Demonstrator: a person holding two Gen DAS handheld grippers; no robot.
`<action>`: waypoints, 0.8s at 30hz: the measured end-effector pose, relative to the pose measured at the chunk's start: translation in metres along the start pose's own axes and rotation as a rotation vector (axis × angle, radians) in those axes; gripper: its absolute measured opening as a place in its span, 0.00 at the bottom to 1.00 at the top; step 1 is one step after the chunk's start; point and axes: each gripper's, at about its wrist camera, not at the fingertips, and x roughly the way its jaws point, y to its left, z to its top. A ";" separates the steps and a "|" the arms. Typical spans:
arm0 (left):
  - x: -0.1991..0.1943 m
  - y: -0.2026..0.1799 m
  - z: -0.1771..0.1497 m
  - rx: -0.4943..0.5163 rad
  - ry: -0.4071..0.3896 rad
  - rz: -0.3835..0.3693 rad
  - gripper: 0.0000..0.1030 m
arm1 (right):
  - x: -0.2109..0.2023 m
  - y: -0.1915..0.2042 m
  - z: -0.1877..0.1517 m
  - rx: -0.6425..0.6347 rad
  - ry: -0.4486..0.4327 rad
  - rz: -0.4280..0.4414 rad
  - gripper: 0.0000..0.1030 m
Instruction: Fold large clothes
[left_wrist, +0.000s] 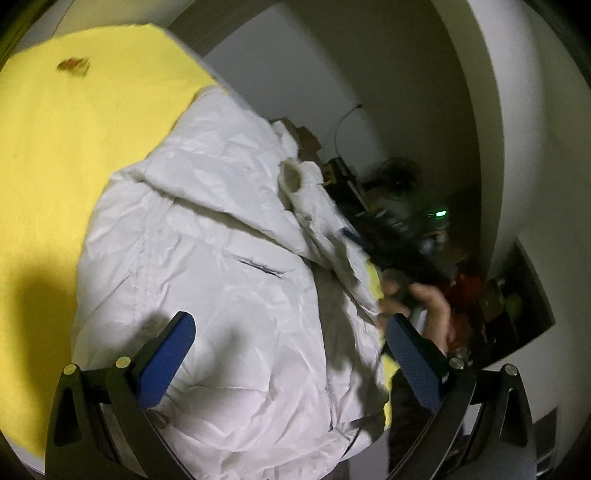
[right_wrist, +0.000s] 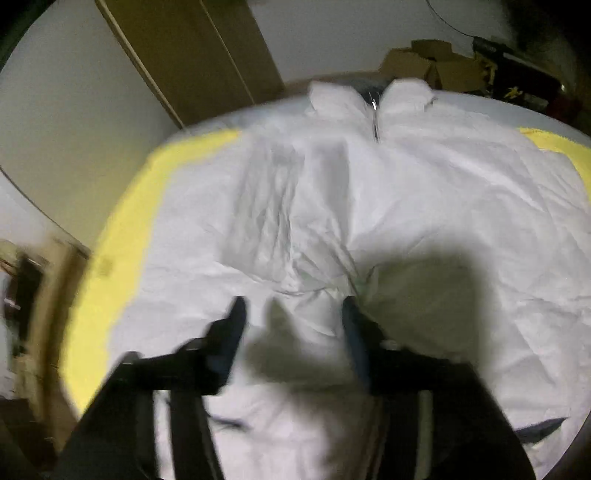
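While a white jacket (right_wrist: 332, 206) lies spread across the yellow-covered counter (left_wrist: 74, 166), zipper up and collar at the far edge, both tools hang above it. From the left wrist view, the left tool (left_wrist: 291, 332) stands wide with nothing between its blue pads; a sleeve (left_wrist: 299, 181) is folded over the jacket's body. The right tool (right_wrist: 291, 314) is parted too, its jaws apart over the fabric and gripping nothing. A hand (left_wrist: 428, 306) holds that tool at the jacket's far side.
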 end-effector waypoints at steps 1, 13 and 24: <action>0.000 -0.003 0.000 0.009 0.002 -0.004 1.00 | -0.019 -0.002 0.006 0.004 -0.056 -0.021 0.59; -0.017 0.007 -0.019 -0.016 0.019 0.015 1.00 | 0.104 0.010 0.023 0.079 0.202 -0.108 0.45; -0.072 0.043 -0.017 -0.085 0.030 0.075 1.00 | -0.098 -0.026 -0.030 -0.012 -0.038 0.006 0.80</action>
